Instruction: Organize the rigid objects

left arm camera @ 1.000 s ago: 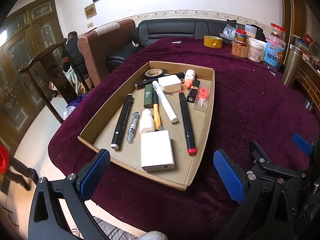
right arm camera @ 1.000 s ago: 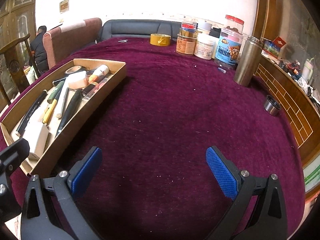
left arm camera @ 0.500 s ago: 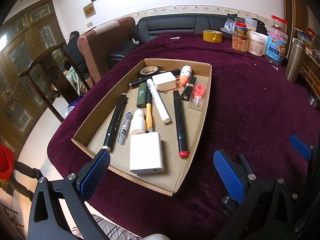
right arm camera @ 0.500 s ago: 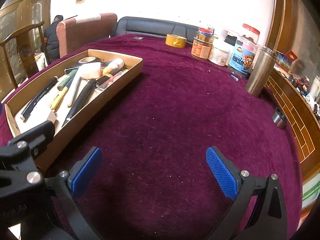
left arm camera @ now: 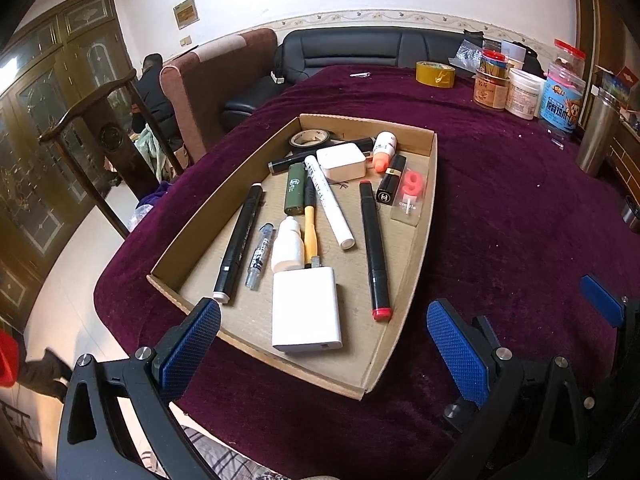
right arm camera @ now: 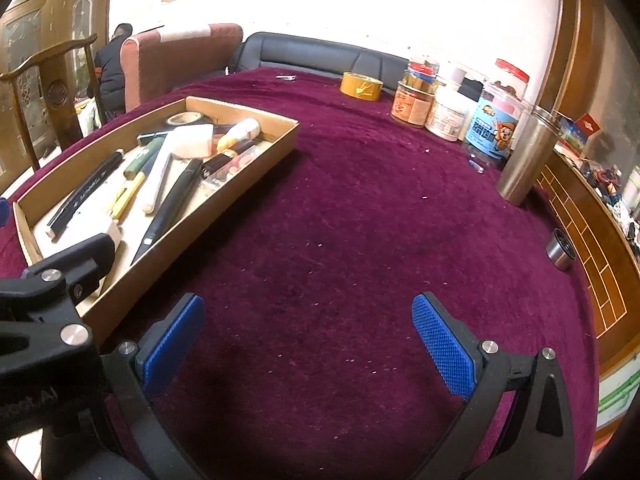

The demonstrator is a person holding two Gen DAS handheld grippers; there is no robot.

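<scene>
Both the left gripper (left arm camera: 320,344) and right gripper (right arm camera: 308,344) hover spread and empty, the left facing the shallow cardboard tray (left arm camera: 434,184), likely choosing an item.

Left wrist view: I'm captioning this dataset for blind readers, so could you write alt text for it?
A shallow cardboard tray on a maroon velvet tablecloth holds markers, a white power bank, a tape roll and other small items. The open left hand-held gripper hovers over the tray's near end, holding nothing. Jars stand at the table's far side.

Markers (left arm camera: 374,248), white power bank (left arm camera: 306,309), small items flat inside cardboard tray (left arm camera: 425,224).
</scene>
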